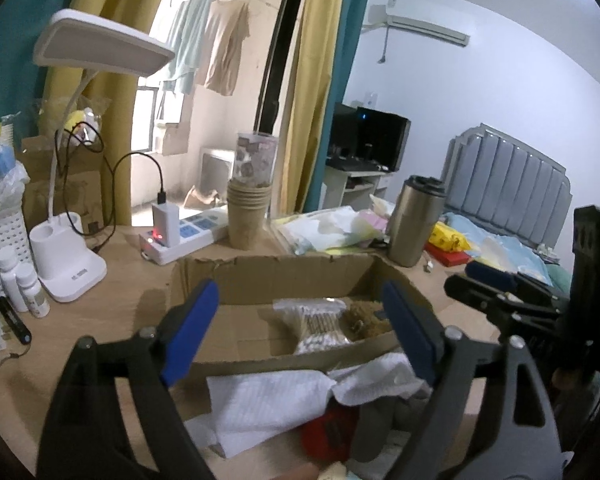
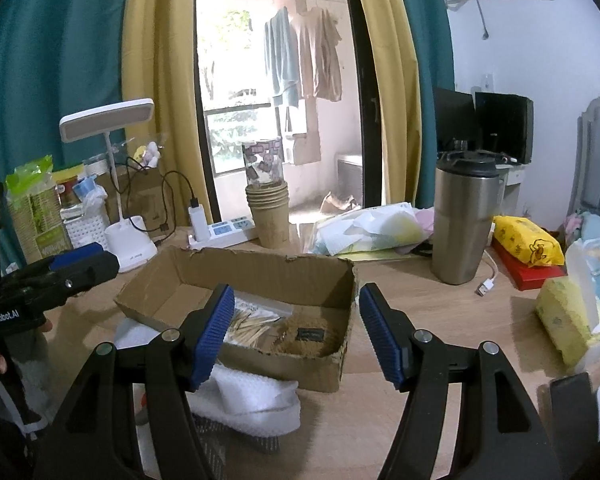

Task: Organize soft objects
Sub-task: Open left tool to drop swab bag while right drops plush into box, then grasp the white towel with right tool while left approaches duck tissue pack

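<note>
An open cardboard box sits on the wooden desk. Inside it lie a clear bag of cotton swabs and a brown fuzzy piece. A white cloth is bunched on the desk in front of the box, over a red item. My left gripper hovers open above the cloth, nothing between its blue pads. My right gripper is open too, empty, facing the box from the right.
Behind the box stand a steel tumbler, stacked paper cups, a power strip and a white desk lamp. Small white bottles are at the left. Yellow packs lie at the right.
</note>
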`<control>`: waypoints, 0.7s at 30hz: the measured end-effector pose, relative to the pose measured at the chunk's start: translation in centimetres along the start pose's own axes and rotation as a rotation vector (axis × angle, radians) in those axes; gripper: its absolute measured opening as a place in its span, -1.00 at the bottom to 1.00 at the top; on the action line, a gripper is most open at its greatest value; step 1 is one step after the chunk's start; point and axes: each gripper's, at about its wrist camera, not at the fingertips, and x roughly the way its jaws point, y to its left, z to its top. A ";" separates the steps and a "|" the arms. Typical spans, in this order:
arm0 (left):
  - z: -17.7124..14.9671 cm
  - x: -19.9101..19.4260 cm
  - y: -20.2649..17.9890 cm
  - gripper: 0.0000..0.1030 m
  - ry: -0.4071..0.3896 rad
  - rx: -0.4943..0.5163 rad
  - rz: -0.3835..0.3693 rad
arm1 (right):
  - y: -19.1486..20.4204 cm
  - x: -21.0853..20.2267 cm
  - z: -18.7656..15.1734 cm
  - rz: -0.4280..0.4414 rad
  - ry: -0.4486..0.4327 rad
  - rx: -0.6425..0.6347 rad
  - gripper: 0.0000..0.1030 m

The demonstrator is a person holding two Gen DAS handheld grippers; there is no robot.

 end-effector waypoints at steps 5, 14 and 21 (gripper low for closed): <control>-0.5 -1.0 0.1 0.69 -0.005 0.002 -0.012 | 0.2 -0.8 -0.4 -0.006 0.007 -0.019 0.36; -2.0 -2.1 0.6 0.70 0.015 0.002 -0.021 | 0.4 -1.7 -1.1 -0.037 0.027 -0.022 0.38; -3.3 -2.8 0.5 0.71 0.017 0.032 -0.001 | 0.7 -2.4 -1.6 -0.076 0.022 -0.048 0.39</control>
